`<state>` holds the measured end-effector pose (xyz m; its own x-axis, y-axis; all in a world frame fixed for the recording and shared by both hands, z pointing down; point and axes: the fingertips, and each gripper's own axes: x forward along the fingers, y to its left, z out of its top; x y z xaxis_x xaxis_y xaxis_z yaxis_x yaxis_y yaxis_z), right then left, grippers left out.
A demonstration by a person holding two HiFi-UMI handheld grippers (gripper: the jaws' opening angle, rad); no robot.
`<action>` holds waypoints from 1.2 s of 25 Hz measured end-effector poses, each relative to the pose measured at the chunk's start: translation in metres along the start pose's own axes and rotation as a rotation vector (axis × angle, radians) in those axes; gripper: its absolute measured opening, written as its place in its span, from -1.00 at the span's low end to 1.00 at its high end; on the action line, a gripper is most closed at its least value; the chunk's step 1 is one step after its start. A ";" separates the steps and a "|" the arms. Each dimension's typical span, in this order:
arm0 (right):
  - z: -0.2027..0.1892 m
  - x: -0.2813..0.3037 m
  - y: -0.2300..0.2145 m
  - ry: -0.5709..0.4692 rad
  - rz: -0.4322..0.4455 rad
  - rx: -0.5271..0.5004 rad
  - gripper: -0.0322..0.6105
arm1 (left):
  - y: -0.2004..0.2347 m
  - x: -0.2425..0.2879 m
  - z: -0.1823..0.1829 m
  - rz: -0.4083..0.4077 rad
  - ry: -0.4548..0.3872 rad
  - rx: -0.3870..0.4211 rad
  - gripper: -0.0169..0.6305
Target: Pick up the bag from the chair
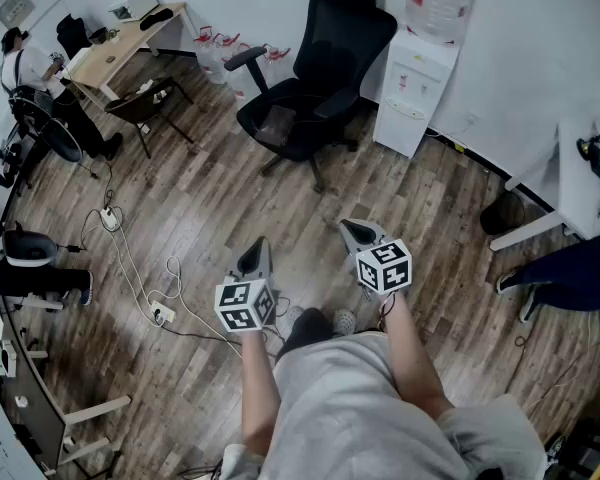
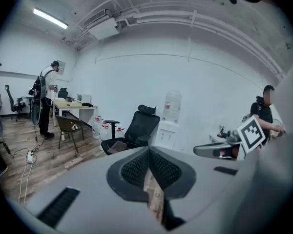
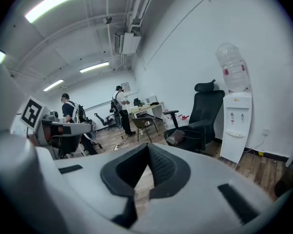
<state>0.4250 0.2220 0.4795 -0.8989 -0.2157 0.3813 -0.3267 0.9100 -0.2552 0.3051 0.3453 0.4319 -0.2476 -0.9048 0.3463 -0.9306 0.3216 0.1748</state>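
A black office chair (image 1: 315, 68) stands across the wood floor by the far wall. On its seat lies a small brown bag (image 1: 277, 120), which also shows in the left gripper view as the bag (image 2: 115, 145) and in the right gripper view as the bag (image 3: 175, 137). My left gripper (image 1: 255, 254) and right gripper (image 1: 357, 233) are held side by side in front of my body, well short of the chair and pointing toward it. The left gripper (image 2: 149, 152) and the right gripper (image 3: 147, 150) are both shut, with nothing between their jaws.
A white water dispenser (image 1: 418, 76) stands right of the chair. At the back left are a brown chair (image 1: 150, 103), a wooden desk (image 1: 120, 48) and a standing person (image 1: 30, 68). Cables and a power strip (image 1: 160, 313) lie on the floor to my left. A white table (image 1: 578, 173) is at the right.
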 end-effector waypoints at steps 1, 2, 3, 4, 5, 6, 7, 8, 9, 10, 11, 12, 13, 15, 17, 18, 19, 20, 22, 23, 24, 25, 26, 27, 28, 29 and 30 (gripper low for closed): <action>0.000 0.000 0.003 0.000 0.008 -0.005 -0.88 | 0.001 -0.002 0.001 0.004 -0.004 -0.003 -0.93; 0.001 0.000 0.006 0.000 0.015 -0.010 -0.88 | 0.002 -0.004 0.001 0.008 -0.008 -0.004 -0.93; 0.002 0.000 0.008 -0.001 0.021 -0.013 -0.88 | 0.003 -0.005 0.002 0.011 -0.010 -0.004 -0.93; 0.002 0.000 0.009 -0.003 0.025 -0.015 -0.88 | 0.002 -0.006 0.002 0.013 -0.011 -0.002 -0.93; 0.003 -0.001 0.010 -0.004 0.030 -0.015 -0.88 | 0.001 -0.007 0.002 0.013 -0.010 0.000 -0.93; 0.003 -0.002 0.010 -0.005 0.033 -0.015 -0.88 | 0.000 -0.009 0.002 0.013 -0.009 0.003 -0.93; 0.002 -0.003 0.010 -0.004 0.038 -0.012 -0.88 | -0.002 -0.012 0.001 0.015 -0.006 0.006 -0.93; 0.001 -0.003 0.011 -0.003 0.042 -0.009 -0.88 | -0.003 -0.016 -0.001 0.019 -0.003 0.010 -0.93; 0.000 -0.004 0.012 -0.004 0.046 -0.004 -0.88 | -0.002 -0.020 -0.003 0.026 0.001 0.016 -0.93; -0.001 -0.003 0.013 -0.008 0.048 0.001 -0.88 | 0.001 -0.024 -0.005 0.035 0.005 0.020 -0.93; -0.001 -0.001 0.014 -0.016 0.045 0.006 -0.88 | 0.006 -0.028 -0.007 0.047 0.009 0.022 -0.93; -0.001 0.002 0.014 -0.026 0.039 0.013 -0.88 | 0.012 -0.031 -0.010 0.061 0.013 0.020 -0.93; -0.003 0.005 0.015 -0.032 0.036 0.021 -0.88 | 0.020 -0.033 -0.013 0.077 0.017 0.015 -0.93; -0.008 0.010 0.020 -0.024 0.046 0.026 -0.91 | 0.035 -0.037 -0.020 0.107 0.018 -0.003 -0.93; -0.012 0.013 0.024 -0.011 0.056 0.006 -0.91 | 0.047 -0.038 -0.022 0.132 0.003 -0.026 -0.93; -0.012 0.015 0.023 -0.004 0.058 -0.008 -0.89 | 0.051 -0.036 -0.022 0.140 -0.005 -0.036 -0.92; -0.012 0.017 0.022 0.001 0.058 -0.024 -0.82 | 0.053 -0.032 -0.021 0.143 -0.009 -0.044 -0.92; -0.012 0.019 0.020 0.008 0.059 -0.040 -0.77 | 0.054 -0.028 -0.021 0.138 -0.010 -0.052 -0.92; -0.009 0.024 0.017 0.015 0.065 -0.066 -0.74 | 0.054 -0.017 -0.019 0.119 -0.009 -0.069 -0.92; -0.006 0.027 0.016 0.014 0.067 -0.071 -0.70 | 0.055 -0.012 -0.016 0.112 -0.008 -0.071 -0.91; -0.001 0.030 0.016 0.010 0.069 -0.073 -0.64 | 0.056 -0.008 -0.014 0.106 -0.008 -0.069 -0.91; 0.003 0.034 0.016 0.006 0.069 -0.073 -0.59 | 0.058 -0.004 -0.011 0.097 -0.007 -0.065 -0.87; 0.007 0.039 0.016 0.003 0.067 -0.073 -0.59 | 0.061 0.000 -0.008 0.086 -0.006 -0.062 -0.80; 0.010 0.044 0.017 0.003 0.065 -0.074 -0.57 | 0.065 0.004 -0.005 0.074 -0.004 -0.060 -0.70; 0.013 0.049 0.018 0.004 0.065 -0.075 -0.55 | 0.069 0.009 -0.003 0.063 -0.003 -0.059 -0.66; 0.016 0.055 0.019 0.006 0.067 -0.076 -0.55 | 0.074 0.014 0.000 0.055 -0.001 -0.059 -0.66; 0.018 0.061 0.019 0.009 0.073 -0.076 -0.54 | 0.079 0.019 0.003 0.051 0.000 -0.062 -0.66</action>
<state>0.3587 0.2200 0.4819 -0.9167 -0.1451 0.3724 -0.2371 0.9476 -0.2143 0.2260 0.3528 0.4493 -0.2944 -0.8867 0.3564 -0.8982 0.3841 0.2137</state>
